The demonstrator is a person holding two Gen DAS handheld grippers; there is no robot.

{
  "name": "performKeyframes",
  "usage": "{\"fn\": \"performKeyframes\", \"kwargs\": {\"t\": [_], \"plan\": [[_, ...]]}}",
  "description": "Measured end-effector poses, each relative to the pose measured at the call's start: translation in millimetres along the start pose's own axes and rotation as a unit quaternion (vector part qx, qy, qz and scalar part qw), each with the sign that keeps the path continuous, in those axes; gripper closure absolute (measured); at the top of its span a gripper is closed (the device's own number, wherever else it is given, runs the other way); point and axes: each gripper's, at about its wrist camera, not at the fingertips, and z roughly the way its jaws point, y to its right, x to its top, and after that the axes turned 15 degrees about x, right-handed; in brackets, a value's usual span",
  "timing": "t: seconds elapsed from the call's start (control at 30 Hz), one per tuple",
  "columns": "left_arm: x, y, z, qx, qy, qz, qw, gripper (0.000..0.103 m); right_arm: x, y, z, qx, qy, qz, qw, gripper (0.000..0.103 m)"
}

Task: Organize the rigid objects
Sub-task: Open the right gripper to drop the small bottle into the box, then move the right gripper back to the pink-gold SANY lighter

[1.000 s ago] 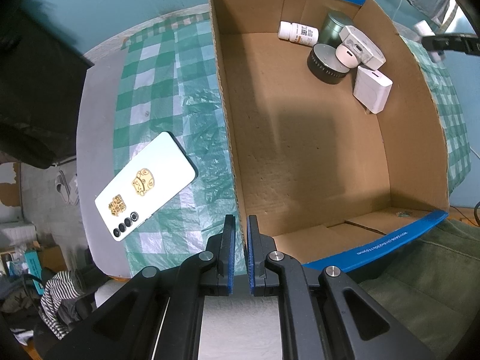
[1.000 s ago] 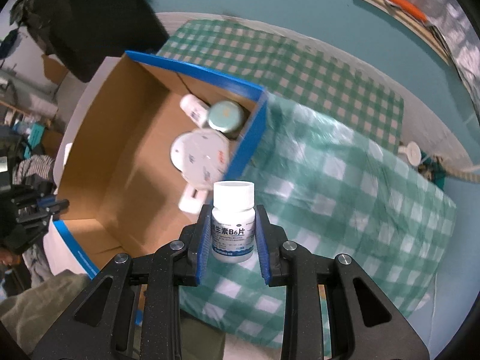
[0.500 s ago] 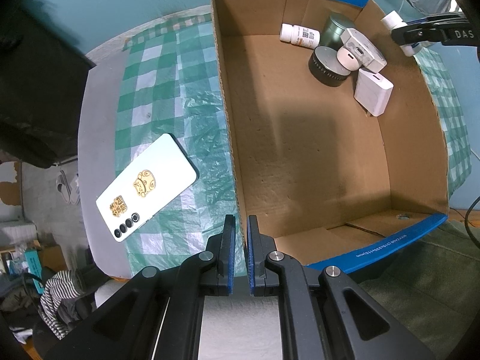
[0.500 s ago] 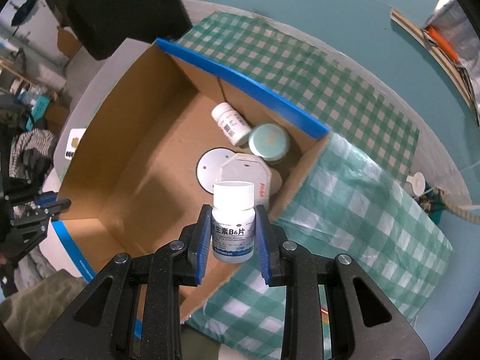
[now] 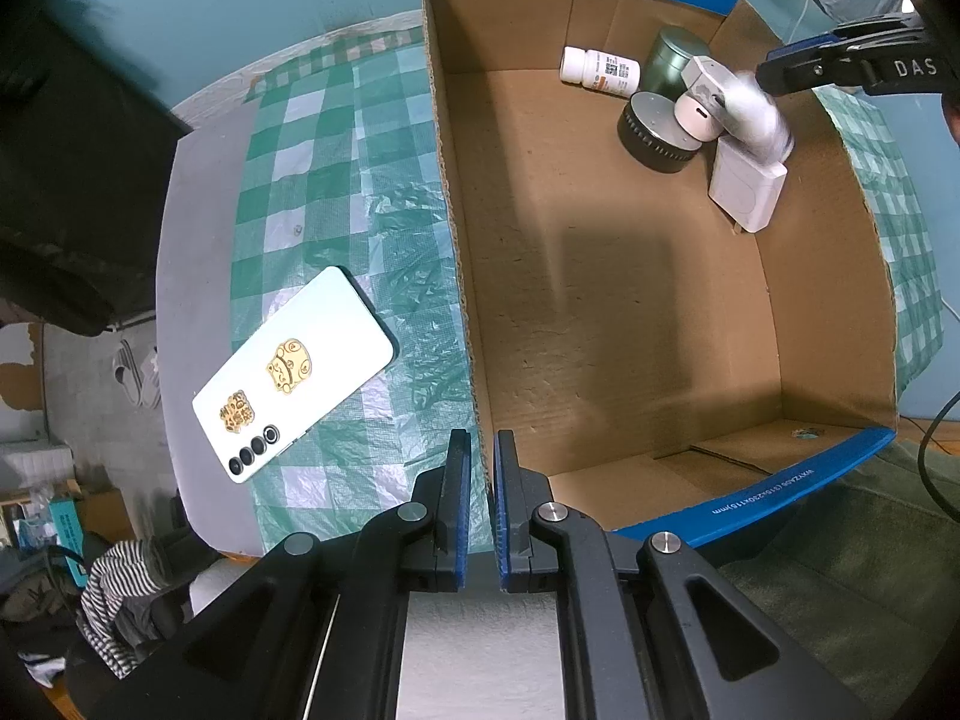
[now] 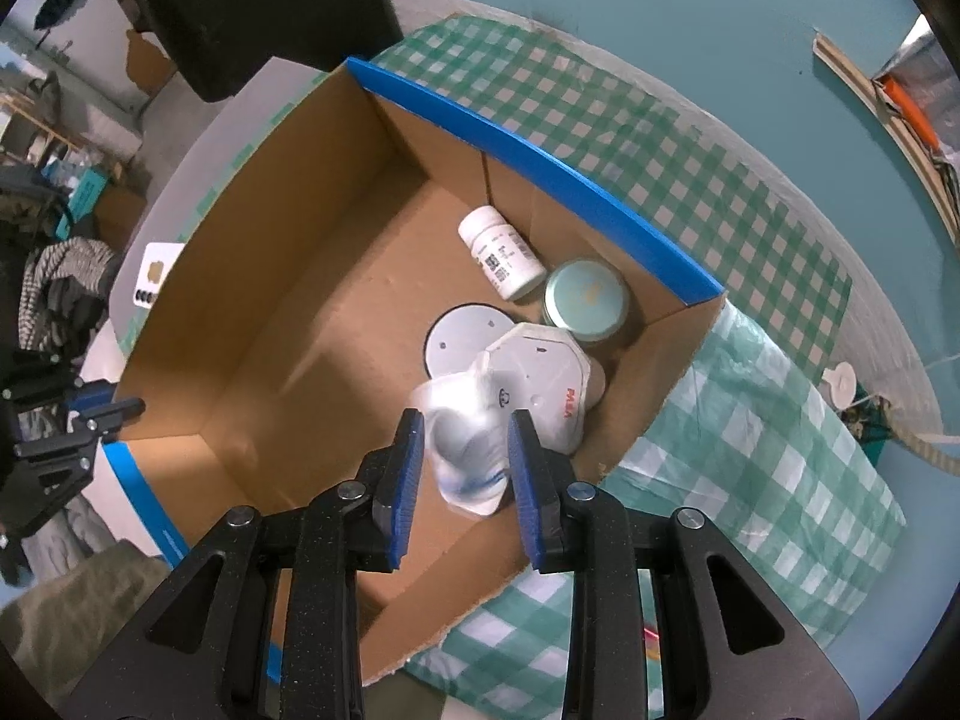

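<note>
A cardboard box [image 5: 810, 336] with blue rims sits on the green checked cloth. My right gripper [image 6: 467, 450] is open above the box's far right corner, and a white pill bottle [image 6: 465, 447] falls from it, blurred, just below the fingers; it also shows blurred in the left wrist view [image 5: 759, 117]. In the box lie another white bottle [image 6: 501, 252], a green tin [image 6: 585, 300], a round black-rimmed disc [image 6: 459, 333], a white octagonal device [image 6: 540, 378] and a white adapter [image 5: 744, 189]. My left gripper [image 5: 477, 492] is shut on the box's left wall [image 5: 462, 276].
A white phone [image 5: 294, 372] with gold stickers lies face down on the cloth left of the box. A dark bag [image 5: 54, 192] sits at the far left. Green fabric [image 5: 840, 600] lies at the near side below the box.
My right gripper moved over the box's far corner, opened and let go of the pill bottle, which now drops. My left gripper stayed put.
</note>
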Motion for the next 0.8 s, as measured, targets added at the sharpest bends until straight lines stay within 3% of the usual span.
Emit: {"fn": "performKeyframes", "kwargs": {"t": [0.07,0.4,0.6,0.67,0.8], "plan": [[-1,1,0,0.0,0.0,0.0,1.0,0.096,1,-1,-2,-0.001,0.006,0.0,1.0,0.065],[0,1,0,0.0,0.0,0.0,1.0,0.096,1,1,-13,0.001,0.022,0.01,1.0,0.063],[0,0,0,0.0,0.0,0.0,1.0,0.096,-5,3,-25,-0.002,0.035,0.018,0.999,0.054],[0,0,0,0.0,0.0,-0.001,1.0,0.096,-8,6,-29,-0.007,0.039,0.023,0.999,0.046],[0,1,0,0.0,0.0,0.0,1.0,0.096,-19,15,-41,-0.009,0.053,0.04,0.998,0.043]]}}
